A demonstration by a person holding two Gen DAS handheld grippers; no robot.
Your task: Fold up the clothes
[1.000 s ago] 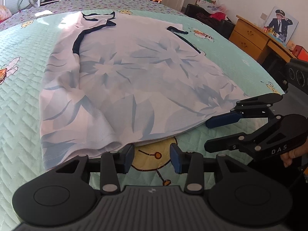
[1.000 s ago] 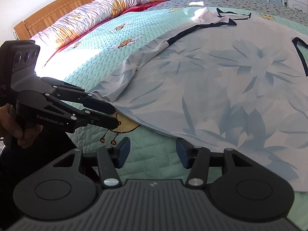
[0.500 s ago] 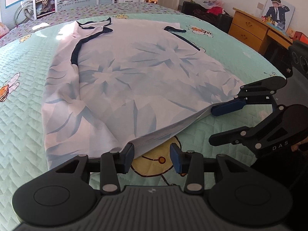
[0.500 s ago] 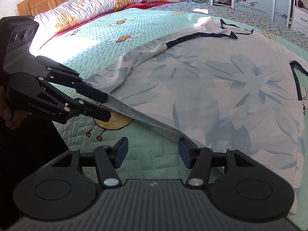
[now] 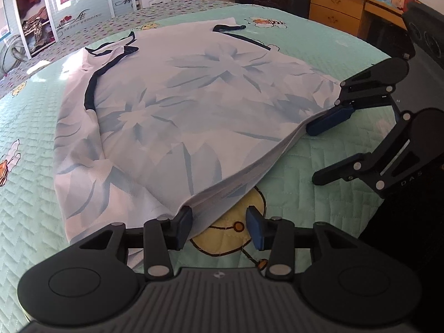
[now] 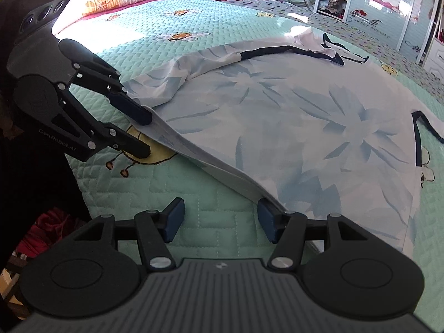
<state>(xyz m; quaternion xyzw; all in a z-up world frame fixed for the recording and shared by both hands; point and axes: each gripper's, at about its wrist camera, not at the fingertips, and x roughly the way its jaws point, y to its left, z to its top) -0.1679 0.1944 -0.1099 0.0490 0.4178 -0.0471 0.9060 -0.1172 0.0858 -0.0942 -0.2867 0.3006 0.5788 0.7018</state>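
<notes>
Lifting the near hem is where we are: the white sleeveless garment with pale blue flower print and dark navy trim (image 5: pixel 177 116) lies spread flat on the mint-green quilted bedspread (image 5: pixel 25 194), not yet folded. The left gripper (image 5: pixel 219 226) has its fingers about half apart, the hem resting against only one pad. The right gripper (image 6: pixel 220 217), at the hem's other corner, is likewise parted, cloth draped over one finger, nothing pinched. Every fold is still to come, I'd judge.
</notes>
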